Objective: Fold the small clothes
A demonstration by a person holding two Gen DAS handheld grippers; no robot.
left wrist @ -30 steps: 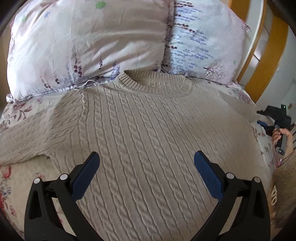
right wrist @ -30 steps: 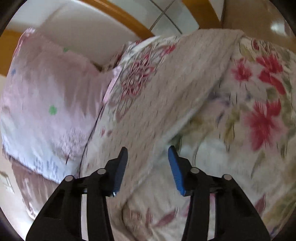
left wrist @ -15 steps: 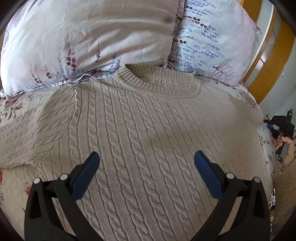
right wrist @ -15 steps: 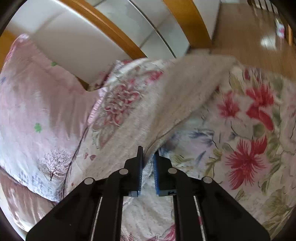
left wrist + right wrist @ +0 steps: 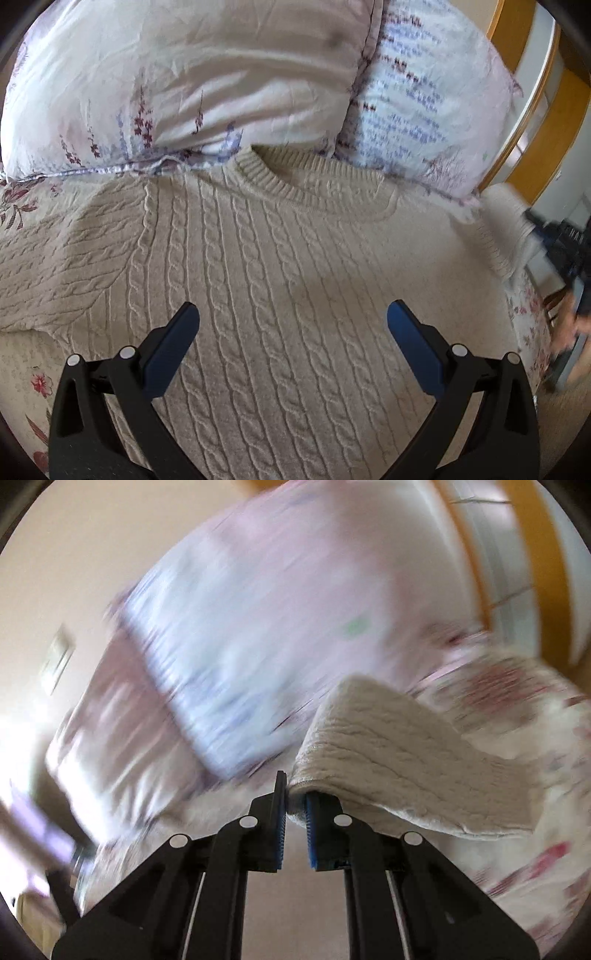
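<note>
A cream cable-knit sweater (image 5: 280,280) lies flat, front up, on a floral bed, its collar (image 5: 310,181) toward the pillows. My left gripper (image 5: 291,321) is open and empty, hovering over the sweater's lower chest. My right gripper (image 5: 293,797) is shut on the sweater's right sleeve (image 5: 399,753) and holds it lifted off the bed. In the left wrist view that sleeve (image 5: 506,229) rises at the right edge beside the other gripper's dark body (image 5: 565,251). The left sleeve (image 5: 55,266) lies spread out to the left.
Two floral pillows (image 5: 192,85) (image 5: 424,103) lie behind the collar. A wooden headboard frame (image 5: 543,122) stands at the far right. The floral bedsheet (image 5: 29,373) shows at the lower left. The right wrist view is motion-blurred, showing a pillow (image 5: 258,635) and bedsheet (image 5: 535,830).
My right gripper closed on the right sleeve, then lifted and swung it up toward the pillows. My left gripper stayed open and edged forward over the sweater.
</note>
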